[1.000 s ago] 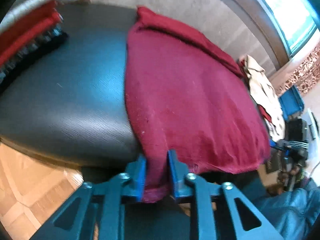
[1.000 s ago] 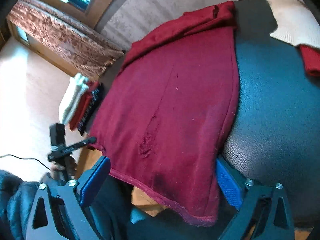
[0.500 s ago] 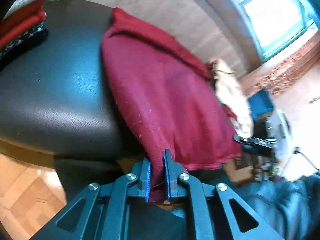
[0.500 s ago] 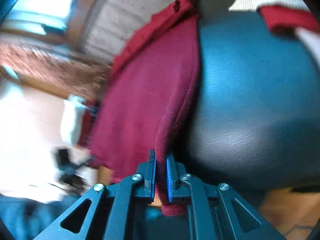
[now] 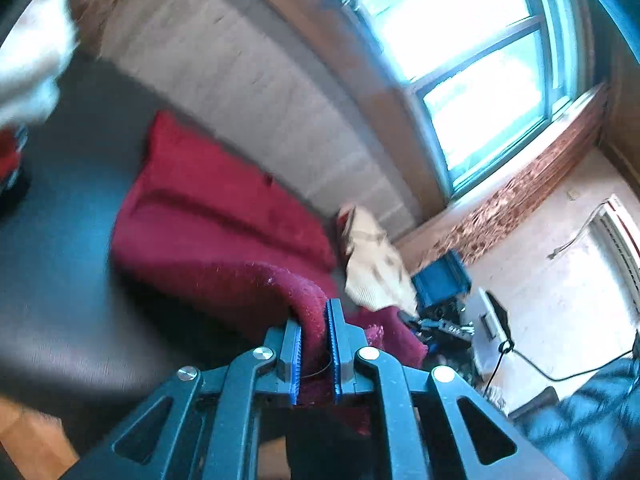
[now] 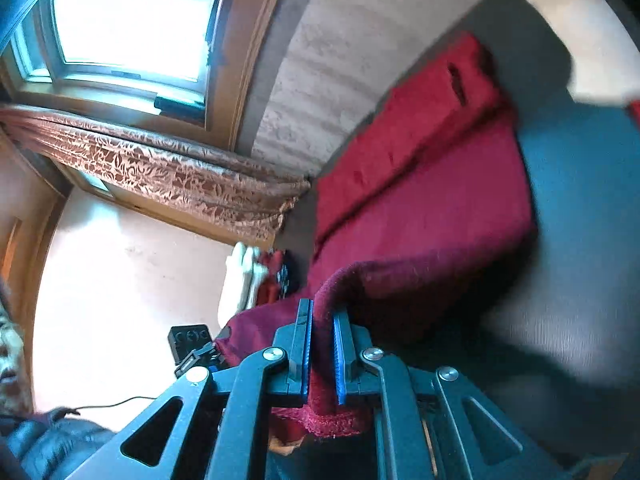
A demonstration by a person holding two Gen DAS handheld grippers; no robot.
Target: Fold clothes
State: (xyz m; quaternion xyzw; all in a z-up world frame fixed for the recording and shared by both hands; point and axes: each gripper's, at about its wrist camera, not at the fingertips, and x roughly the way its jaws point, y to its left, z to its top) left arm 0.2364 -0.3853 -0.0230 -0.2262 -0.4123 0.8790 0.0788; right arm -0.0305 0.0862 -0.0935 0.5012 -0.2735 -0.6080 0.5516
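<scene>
— Looking at the left wrist view first: what do the left tongs (image 5: 314, 344) hold?

— They are clamped on a raised edge of the dark red knitted garment (image 5: 224, 216), low in the frame's centre. The rest of the cloth lies on the black leather-look worktop (image 5: 60, 280), stretching toward the upper left.

— And the right tongs (image 6: 322, 346)?

— Pinched together on another lifted edge of the same red garment (image 6: 420, 200), bottom centre of the right wrist view. The fabric arches up from the worktop (image 6: 580, 240) into the blue pads.

— Anything else nearby?

— A cream cloth (image 5: 376, 260) sits right of the garment, and a stack of folded white and red clothes (image 6: 256, 280) shows at middle left.
</scene>
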